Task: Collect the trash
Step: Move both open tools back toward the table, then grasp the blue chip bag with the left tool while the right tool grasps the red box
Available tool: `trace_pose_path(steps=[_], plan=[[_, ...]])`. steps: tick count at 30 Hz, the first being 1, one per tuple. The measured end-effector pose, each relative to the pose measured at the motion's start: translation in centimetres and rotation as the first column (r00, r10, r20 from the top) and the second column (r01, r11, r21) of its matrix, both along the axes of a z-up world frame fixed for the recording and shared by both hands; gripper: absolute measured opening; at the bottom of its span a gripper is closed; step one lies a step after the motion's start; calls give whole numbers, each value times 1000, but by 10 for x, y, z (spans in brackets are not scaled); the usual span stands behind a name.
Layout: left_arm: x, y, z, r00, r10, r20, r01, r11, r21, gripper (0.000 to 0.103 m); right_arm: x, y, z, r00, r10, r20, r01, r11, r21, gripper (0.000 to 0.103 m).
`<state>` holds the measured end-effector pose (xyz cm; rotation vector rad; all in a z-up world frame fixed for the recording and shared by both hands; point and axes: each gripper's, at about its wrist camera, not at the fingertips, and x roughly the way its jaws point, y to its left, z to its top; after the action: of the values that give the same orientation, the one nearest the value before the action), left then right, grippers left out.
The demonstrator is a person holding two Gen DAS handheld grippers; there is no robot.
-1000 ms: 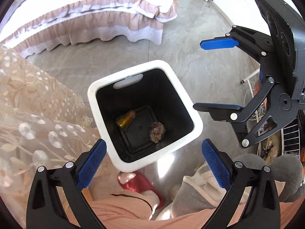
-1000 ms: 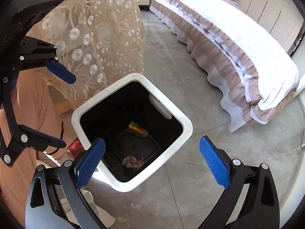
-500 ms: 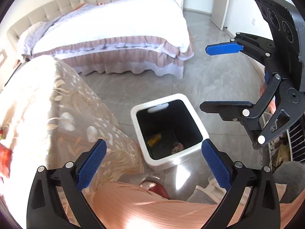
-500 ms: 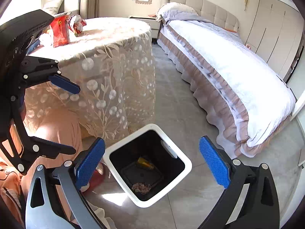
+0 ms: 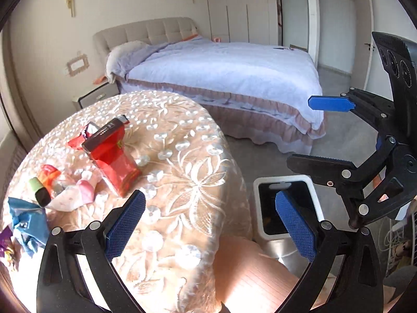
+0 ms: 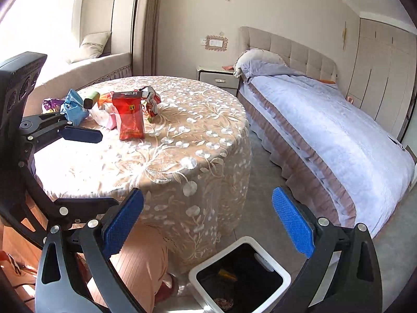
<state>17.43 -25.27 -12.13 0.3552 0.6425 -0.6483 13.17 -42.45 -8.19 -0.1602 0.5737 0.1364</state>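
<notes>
Left wrist view: left gripper (image 5: 208,224) wide open, nothing between the pads, aimed over the near edge of the round table (image 5: 182,234). Right gripper (image 5: 323,133) at right of frame, also spread wide, empty. Same in the right wrist view: right gripper (image 6: 208,221) gaping, holding nothing.

Step in hand, judged: between drops, lined up to fetch the next piece. Both tools free and facing the table.

Trash pile sits left of centre in the left wrist frame, upper left in the right wrist frame. Count, as far as readable:
- red pouch (image 5: 112,156), 1, upright, nearest the middle of the table
- crumpled red-silver wrapper (image 6: 151,101), 1, just behind the pouch
- blue wrapper (image 5: 26,221), 1
- green-capped tube (image 5: 39,193), 1
- pink tissue (image 5: 75,195), 1
- purple wrapper (image 6: 49,104), 1, at the far edge, partly hidden
- orange scrap by the tube: cannot tell whether separate.

Bin (image 6: 239,276): 1, on the floor beside the table, bottom centre of the right wrist frame; 2 items inside, a gold can (image 6: 226,274) and a crumpled wad (image 6: 224,304).

Next move calls for: reaching in across the cloth, closing on one light piece; pouch looks the easiest, standing clear of the rest.
</notes>
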Motion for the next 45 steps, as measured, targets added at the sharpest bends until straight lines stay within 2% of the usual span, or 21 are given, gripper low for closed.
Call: trace_pose_path(steps=[3,6,11,15,20,23,25,28,29,30,31,32,34,38,45], plan=[[9,28,5,996,84,-9,-84,996,-32,98,15,22,4,1000,4,24,-4,1000,6,98],[17,60,10,983,186,13,-185,981,-57,98,28,44,7,998,12,54,-15,999,41,98],[32,107,12,929,360,85,-356,933,-59,98,55,77,7,997,9,81,-16,997,81,98],[51,138,10,892,443,83,-441,896,-52,98,83,95,1,999,11,52,-16,995,95,98],[83,172,-1,846,533,21,-532,846,-34,98,117,110,-12,1000,9,-23,-6,995,103,98],[103,181,-13,834,551,-29,-551,835,0,98,134,118,-19,998,-2,-62,7,996,88,98],[113,188,-24,817,574,-52,-572,819,48,98,143,122,-25,996,-3,-87,10,997,81,98],[127,196,-35,806,583,-102,-580,813,58,97,151,125,-31,994,3,-111,5,997,79,98],[132,199,-37,802,582,-136,-580,813,59,88,152,125,-32,994,13,-111,-3,996,89,93],[134,203,-39,799,581,-156,-580,813,52,78,153,126,-33,993,23,-119,-11,995,94,65],[135,206,-38,797,583,-159,-584,811,46,66,155,125,-35,990,30,-138,-16,995,103,50],[136,209,-39,799,577,-168,-581,814,34,49,156,123,-35,989,30,-146,-13,993,118,52],[136,213,-40,799,571,-188,-577,817,26,47,153,122,-33,988,34,-149,-13,991,136,52],[127,213,-39,803,572,-164,-577,816,20,42,141,123,-23,991,49,-124,-31,989,141,52],[96,206,-11,814,568,-118,-576,816,-49,41,110,117,2,997,56,-58,-47,989,138,52]])
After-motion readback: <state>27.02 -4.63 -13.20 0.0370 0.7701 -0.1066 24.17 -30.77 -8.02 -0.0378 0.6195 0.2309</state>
